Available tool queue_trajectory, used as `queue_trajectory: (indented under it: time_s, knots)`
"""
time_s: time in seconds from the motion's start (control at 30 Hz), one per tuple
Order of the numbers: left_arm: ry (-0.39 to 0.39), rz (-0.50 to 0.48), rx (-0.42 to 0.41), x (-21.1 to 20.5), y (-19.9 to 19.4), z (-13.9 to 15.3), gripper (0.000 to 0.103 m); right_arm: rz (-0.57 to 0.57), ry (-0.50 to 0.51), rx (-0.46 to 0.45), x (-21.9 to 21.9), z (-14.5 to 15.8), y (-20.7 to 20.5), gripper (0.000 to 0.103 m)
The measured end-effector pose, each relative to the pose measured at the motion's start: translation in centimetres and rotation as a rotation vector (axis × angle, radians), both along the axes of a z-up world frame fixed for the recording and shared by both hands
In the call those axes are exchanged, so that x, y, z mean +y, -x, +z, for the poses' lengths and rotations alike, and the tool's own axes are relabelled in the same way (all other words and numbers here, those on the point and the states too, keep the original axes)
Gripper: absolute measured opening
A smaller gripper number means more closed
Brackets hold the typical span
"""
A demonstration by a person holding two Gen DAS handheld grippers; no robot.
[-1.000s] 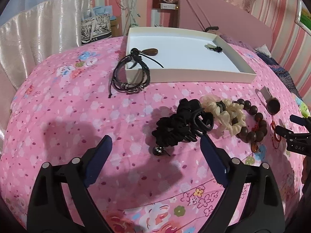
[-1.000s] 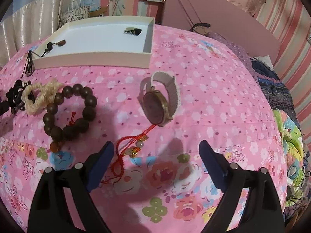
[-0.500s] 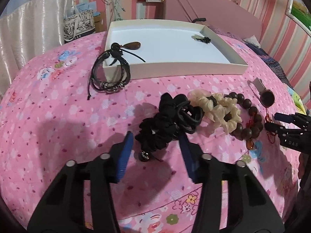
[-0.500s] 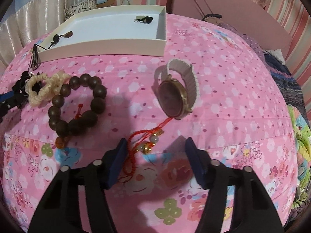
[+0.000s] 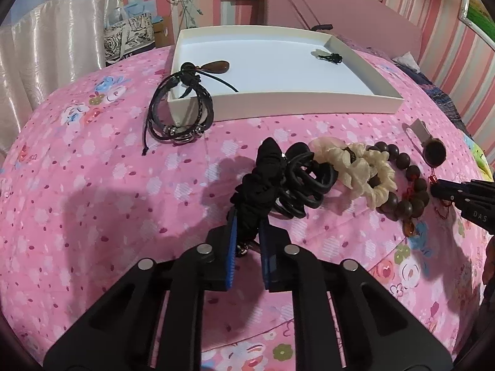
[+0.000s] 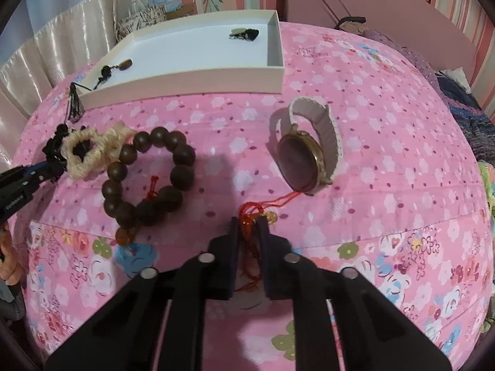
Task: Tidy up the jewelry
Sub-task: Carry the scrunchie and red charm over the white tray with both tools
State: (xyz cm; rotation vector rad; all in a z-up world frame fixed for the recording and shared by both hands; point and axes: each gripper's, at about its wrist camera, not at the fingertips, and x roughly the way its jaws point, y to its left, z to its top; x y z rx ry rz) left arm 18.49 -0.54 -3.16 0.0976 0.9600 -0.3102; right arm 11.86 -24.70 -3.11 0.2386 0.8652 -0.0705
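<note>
My left gripper (image 5: 247, 216) is shut on the near end of a black scrunchie (image 5: 263, 182) that lies on the pink bedspread, tangled with black hair ties (image 5: 306, 185). A cream scrunchie (image 5: 355, 167) and a dark wooden bead bracelet (image 5: 408, 185) lie right of it. My right gripper (image 6: 249, 225) is shut on a red cord charm (image 6: 256, 213) whose cord runs to a watch (image 6: 303, 157) with a white strap. The white tray (image 5: 294, 102) beyond holds a brown pendant (image 5: 216, 67) and a small black item (image 5: 331, 57). A black leather bracelet (image 5: 179, 117) hangs over its left corner.
The bedspread (image 5: 92, 185) bulges and falls away at the edges. A pink headboard (image 5: 340, 9) and striped wall stand behind the tray. A cream curtain (image 5: 46, 46) and a printed bag (image 5: 126, 40) are at far left. The right gripper's tips (image 5: 448, 193) show at the right edge.
Both grippers have moved forward and closed from wide open, the left onto the black scrunchie, the right onto the red cord charm.
</note>
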Motion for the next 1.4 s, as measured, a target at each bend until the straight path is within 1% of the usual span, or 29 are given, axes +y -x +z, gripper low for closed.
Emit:
queue_trajectory:
  time_s: [0.23,0.33,0.5,0.77,0.9,1.03,1.17,1.23,1.33,1.4]
  knots:
    - [0.015,0.029,-0.042,0.8,0.1,1.5,0.009,0.005,-0.009,-0.096,-0.2,2.2,-0.4,0.01]
    - [0.019,0.036,-0.073,1.0,-0.2,2.8,0.009,0.008,-0.032,-0.14,-0.8,3.4,-1.0,0.01]
    - [0.024,0.046,-0.113,1.2,-1.0,4.7,0.009,0.002,-0.024,-0.203,-1.3,5.6,-2.3,0.01]
    - [0.073,0.051,-0.176,0.7,-3.4,9.0,0.009,0.001,-0.012,-0.279,-2.1,9.5,-5.6,0.01]
    - [0.084,0.053,-0.2,-0.4,-6.0,11.0,0.009,0.004,0.009,-0.318,-2.1,12.0,-8.3,0.01]
    - [0.115,0.065,-0.166,-1.1,-9.9,11.7,0.009,0.009,0.021,-0.335,-2.0,14.0,-11.6,0.01]
    - [0.103,0.075,-0.132,-1.7,-14.1,11.4,0.009,0.016,0.05,-0.339,-1.8,15.4,-15.1,0.01]
    - [0.111,0.078,-0.115,-1.9,-15.9,11.1,0.009,0.015,0.064,-0.344,-1.6,16.0,-17.0,0.01]
    - [0.112,0.09,-0.088,-2.2,-18.9,10.5,0.009,0.015,0.056,-0.349,-1.7,16.2,-19.8,0.01]
    - [0.112,0.102,-0.068,-2.4,-20.6,9.8,0.009,0.015,0.076,-0.346,-1.5,16.1,-21.8,0.01]
